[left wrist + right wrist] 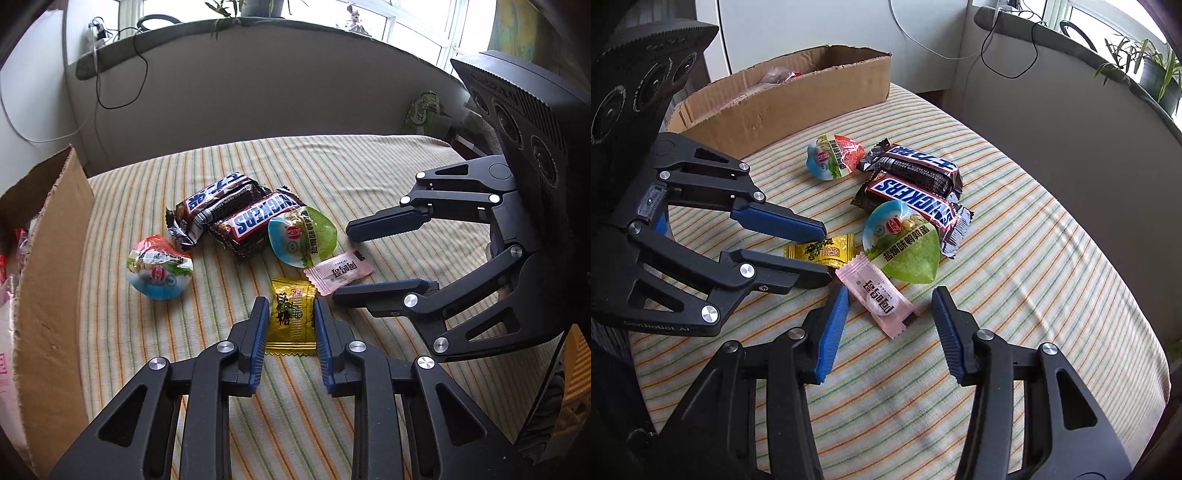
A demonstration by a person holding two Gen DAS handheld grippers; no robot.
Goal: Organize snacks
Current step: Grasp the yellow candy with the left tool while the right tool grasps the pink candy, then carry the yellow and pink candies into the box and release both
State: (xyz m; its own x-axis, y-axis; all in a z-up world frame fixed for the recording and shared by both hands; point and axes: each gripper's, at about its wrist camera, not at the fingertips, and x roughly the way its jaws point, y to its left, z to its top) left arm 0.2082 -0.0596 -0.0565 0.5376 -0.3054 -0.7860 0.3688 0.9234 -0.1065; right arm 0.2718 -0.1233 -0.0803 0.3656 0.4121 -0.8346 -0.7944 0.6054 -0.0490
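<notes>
Snacks lie on a striped tablecloth (pixel 332 166). My left gripper (pixel 290 308) is low over a yellow candy packet (pixel 293 319), one finger on each side; the jaws are closing but not tight on it. In the right wrist view the left gripper (pixel 827 254) straddles the same packet (pixel 827 251). My right gripper (pixel 890 299) is open around a pink candy packet (pixel 877 295); it also shows in the left wrist view (pixel 341 262) by that packet (pixel 338 271). Two Snickers bars (pixel 255 218), a green egg pack (pixel 304 236) and a red egg pack (pixel 160 271) lie nearby.
An open cardboard box (pixel 783 99) with some packets inside stands at the table's left side, seen also in the left wrist view (pixel 51 258). A grey curved backrest (pixel 277 85) runs behind the table. Cables and plants sit on the window ledge.
</notes>
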